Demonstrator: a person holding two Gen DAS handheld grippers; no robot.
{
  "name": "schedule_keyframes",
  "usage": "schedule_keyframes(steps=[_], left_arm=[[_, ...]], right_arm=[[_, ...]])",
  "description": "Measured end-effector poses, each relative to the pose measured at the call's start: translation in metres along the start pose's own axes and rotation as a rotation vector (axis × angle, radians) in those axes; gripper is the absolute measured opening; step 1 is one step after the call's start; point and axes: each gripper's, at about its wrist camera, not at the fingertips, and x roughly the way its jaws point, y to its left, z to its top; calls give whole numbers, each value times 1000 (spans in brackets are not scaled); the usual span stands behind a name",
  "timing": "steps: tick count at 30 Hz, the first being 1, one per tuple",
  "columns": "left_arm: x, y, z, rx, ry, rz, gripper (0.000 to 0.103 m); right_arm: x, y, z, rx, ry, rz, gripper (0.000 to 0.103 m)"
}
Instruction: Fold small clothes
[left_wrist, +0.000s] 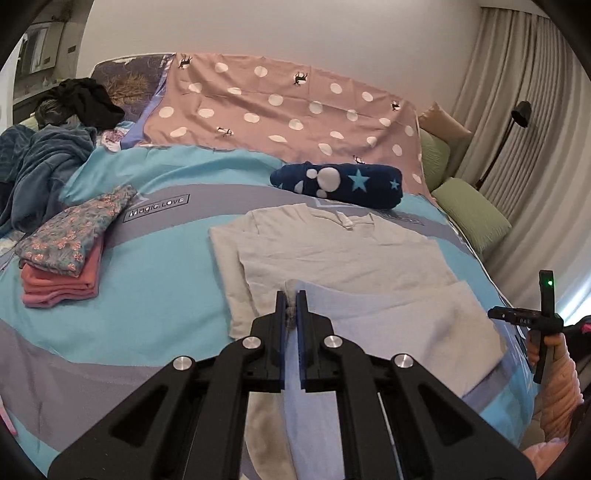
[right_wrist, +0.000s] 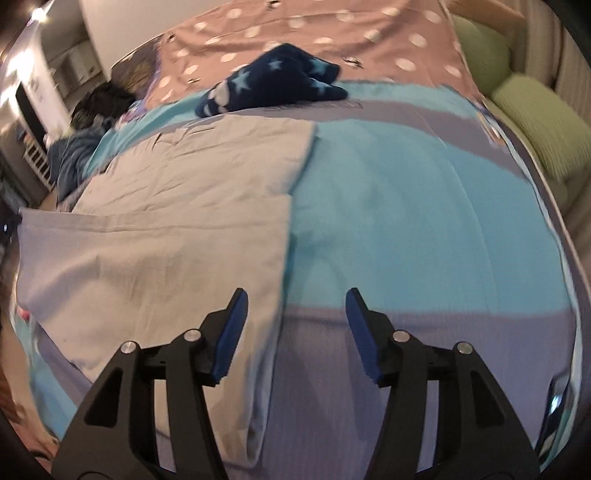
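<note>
Filling most of both views, the bedspread (left_wrist: 155, 295) of turquoise and grey bands lies over the bed, with a pink dotted sheet (left_wrist: 280, 107) across the upper part of the frame. At the centre of the left wrist view lies the pale grey shirt (left_wrist: 332, 247), collar toward the top, its lower part folded up over itself toward the lower right. A navy rolled blanket with stars (left_wrist: 340, 181) rests just above the collar. A folded stack of floral and coral clothes (left_wrist: 66, 258) sits at mid left, well apart from the shirt. At lower centre, the left gripper (left_wrist: 291, 306) is clenched on a bunched fold of the shirt's cloth. In the right wrist view, the right gripper (right_wrist: 295, 306) stands released, jaws spread, nothing between them, the shirt's edge under its left finger.
</note>
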Motion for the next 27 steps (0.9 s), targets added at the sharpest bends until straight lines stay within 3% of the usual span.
schedule_keyframes(steps=[4,11,13,14,15,19,22,27], left_arm=[[15,-6,-3,15,30,-6,4],[31,-8,-4,29,69,3,4],[32,-6,-3,25,74,6,4],[32,-5,-3,24,76,7,4],[32,-4,-2,22,78,8,4],[30,-3,-2,13,73,11,4],[18,-5,0,16,44,7,4],[-7,-3,6,18,-22,27,4]], right_arm=[[11,-1,20,-4,12,68,56],[44,-25,50,141,37,192,48],[52,-27,52,165,41,222,34],[55,-29,53,177,49,244,11],[56,-29,53,184,52,263,5],[23,-23,52,203,-57,275,4],[-24,-17,53,182,-183,321,4],[-64,-11,63,151,-290,309,4]])
